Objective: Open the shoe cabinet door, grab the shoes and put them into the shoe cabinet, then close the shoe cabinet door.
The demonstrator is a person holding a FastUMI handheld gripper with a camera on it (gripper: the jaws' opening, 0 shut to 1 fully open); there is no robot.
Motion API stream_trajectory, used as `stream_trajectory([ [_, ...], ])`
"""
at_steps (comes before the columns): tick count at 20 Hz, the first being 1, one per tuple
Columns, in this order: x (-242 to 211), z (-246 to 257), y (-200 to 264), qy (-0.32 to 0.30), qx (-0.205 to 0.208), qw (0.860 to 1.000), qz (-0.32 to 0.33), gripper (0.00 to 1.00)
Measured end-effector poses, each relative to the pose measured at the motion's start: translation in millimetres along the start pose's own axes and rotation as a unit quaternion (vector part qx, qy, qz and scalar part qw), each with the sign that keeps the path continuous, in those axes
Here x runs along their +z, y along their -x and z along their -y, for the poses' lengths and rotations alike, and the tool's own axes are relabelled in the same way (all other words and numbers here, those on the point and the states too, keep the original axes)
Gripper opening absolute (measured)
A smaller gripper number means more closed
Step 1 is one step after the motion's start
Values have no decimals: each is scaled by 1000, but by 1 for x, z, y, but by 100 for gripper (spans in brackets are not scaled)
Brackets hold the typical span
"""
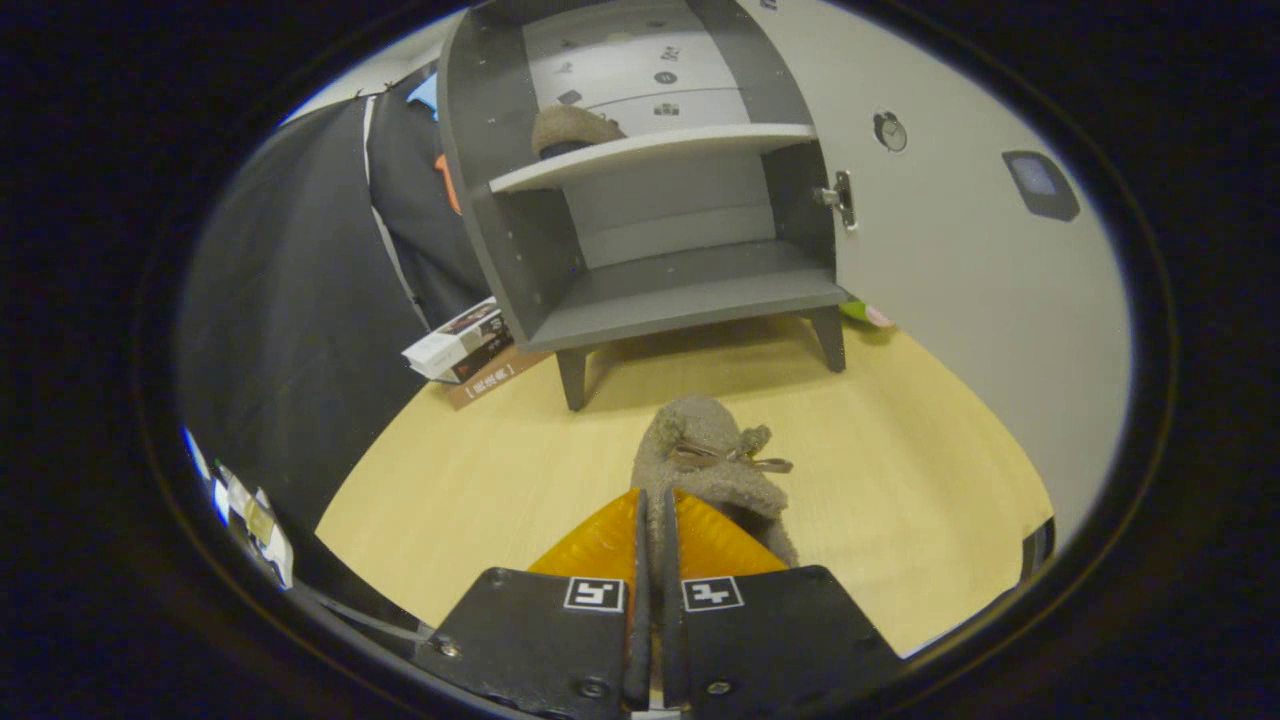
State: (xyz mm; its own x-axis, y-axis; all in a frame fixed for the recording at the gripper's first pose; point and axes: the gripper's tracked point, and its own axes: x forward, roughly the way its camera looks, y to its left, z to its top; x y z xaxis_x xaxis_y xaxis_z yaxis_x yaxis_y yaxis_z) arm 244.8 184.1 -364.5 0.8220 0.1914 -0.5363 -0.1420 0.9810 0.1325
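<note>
I see the shoe cabinet (650, 200) standing on the counter (480, 480) with its door (960, 260) swung wide to its right. On the cabinet's upper shelf (650, 150) sits one fuzzy shoe (572, 128). In front of the cabinet, my tongs (655, 520) are pressed together, pinching the second shoe (712, 460). Books (465, 345) lie left of the cabinet.

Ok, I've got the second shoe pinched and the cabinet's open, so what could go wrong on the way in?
The gripper is shut on only a thin edge of the fuzzy shoe, so the shoe may swing or slip out. The upper shelf already holds a shoe; aiming there risks knocking it. The open door stands close on the right and could get bumped.
</note>
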Motion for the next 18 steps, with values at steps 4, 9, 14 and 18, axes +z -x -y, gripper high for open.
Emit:
stream_trajectory([
  [4, 36, -9, 27, 8, 5, 999, 38, 8],
  [9, 90, -20, 50, 39, 10, 996, 78, 8],
  [14, 152, -22, 75, 70, -12, 990, 120, 8],
  [18, 193, -26, 90, 95, -24, 986, 133, 8],
])
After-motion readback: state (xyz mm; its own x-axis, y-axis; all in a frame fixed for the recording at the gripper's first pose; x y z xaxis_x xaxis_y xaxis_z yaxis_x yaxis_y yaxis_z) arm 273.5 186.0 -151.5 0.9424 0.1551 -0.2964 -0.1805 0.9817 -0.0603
